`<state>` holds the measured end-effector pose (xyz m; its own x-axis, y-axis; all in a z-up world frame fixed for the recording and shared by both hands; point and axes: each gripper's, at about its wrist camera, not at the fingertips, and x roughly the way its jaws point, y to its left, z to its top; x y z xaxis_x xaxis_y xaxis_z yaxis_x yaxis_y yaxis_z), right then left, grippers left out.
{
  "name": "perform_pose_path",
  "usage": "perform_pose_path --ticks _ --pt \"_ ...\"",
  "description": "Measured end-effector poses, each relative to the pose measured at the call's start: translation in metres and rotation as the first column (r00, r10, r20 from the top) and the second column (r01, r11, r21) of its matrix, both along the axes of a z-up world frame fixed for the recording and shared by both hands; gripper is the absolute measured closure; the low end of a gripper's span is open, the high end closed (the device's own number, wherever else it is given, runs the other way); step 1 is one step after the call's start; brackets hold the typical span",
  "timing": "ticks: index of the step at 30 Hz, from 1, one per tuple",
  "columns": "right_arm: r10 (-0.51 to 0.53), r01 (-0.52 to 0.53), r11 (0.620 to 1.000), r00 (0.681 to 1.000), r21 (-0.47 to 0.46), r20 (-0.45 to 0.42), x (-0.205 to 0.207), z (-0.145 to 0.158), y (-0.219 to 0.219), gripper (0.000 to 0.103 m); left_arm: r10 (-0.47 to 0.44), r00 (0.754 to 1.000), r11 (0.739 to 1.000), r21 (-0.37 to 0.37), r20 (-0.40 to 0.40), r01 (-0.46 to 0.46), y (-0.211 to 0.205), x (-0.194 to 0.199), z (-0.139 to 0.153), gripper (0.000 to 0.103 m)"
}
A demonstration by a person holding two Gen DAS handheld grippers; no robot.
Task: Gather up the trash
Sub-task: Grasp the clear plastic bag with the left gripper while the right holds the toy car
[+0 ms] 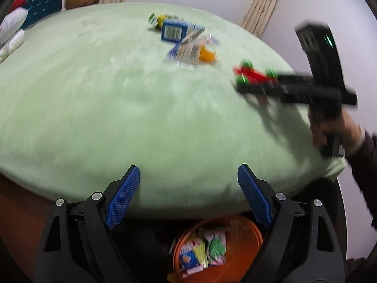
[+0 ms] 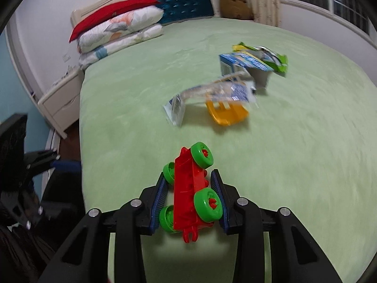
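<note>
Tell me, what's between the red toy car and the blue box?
The crinkly clear wrapper and yellow toy piece lie between red toy car and blue box, seen in the right wrist view.

Both wrist views low over bed (image 1: pixel 94 94), overlapping.

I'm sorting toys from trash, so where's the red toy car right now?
In the right wrist view, the red toy car sits between the right gripper fingers, near the green bed's foot edge.
</note>
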<state>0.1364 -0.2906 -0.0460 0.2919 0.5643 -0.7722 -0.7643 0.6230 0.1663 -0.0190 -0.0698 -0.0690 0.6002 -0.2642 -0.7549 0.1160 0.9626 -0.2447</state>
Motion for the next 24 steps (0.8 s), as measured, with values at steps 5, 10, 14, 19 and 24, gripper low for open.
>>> perform_pose_path --ticks 5,10,14,19,24 --pt "-0.107 0.109 0.992 0.994 0.065 -0.027 -0.022 0.0 -0.033 0.065 -0.056 0.995 0.997 0.054 0.078 0.052 -0.014 0.047 0.02 0.02" --pt "-0.203 0.21 0.966 0.977 0.153 -0.062 -0.047 0.002 -0.066 0.065 -0.109 0.991 0.983 0.155 0.078 0.096 -0.026 0.108 0.027 0.02" --pt "-0.257 0.273 0.94 0.961 0.203 -0.102 -0.06 -0.001 -0.086 0.065 -0.137 0.99 0.968 0.215 0.036 0.127 -0.029 0.149 0.022 0.02" --pt "-0.315 0.342 0.905 0.938 0.252 -0.144 -0.066 -0.006 -0.103 0.065 -0.134 0.991 0.961 0.241 -0.014 0.134 -0.028 0.178 0.009 0.02" --pt "-0.329 0.361 0.892 0.931 0.271 -0.159 -0.067 -0.007 -0.106 0.065 -0.098 0.995 0.975 0.201 -0.003 0.097 -0.018 0.183 0.007 0.059"
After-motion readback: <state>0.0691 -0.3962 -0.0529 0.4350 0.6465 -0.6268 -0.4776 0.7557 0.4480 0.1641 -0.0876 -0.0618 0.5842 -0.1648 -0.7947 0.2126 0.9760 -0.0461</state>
